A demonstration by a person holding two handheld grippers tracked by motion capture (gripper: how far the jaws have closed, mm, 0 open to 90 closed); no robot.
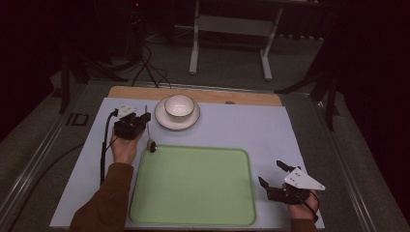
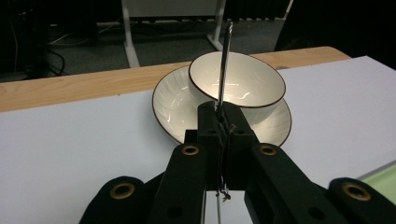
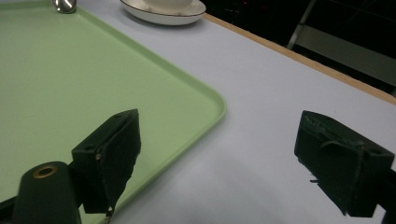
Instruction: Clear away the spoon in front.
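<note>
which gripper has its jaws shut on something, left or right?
The left gripper: its jaws are clamped on the thin metal handle of a spoon beside the bowl. The right gripper has its jaws wide apart with nothing between them, next to the green tray.

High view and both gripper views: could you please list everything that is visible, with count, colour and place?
spoon: one, metal, handle clamped in the left gripper, its bowl by the tray's far left corner
bowl: one, white, on the plate
plate: one, white with dark rim, far left of the mat
tray: one, light green, middle of the mat
mat: one, pale blue, on the table
left gripper: black, shut on the spoon
right gripper: black, open, right of the tray
</note>
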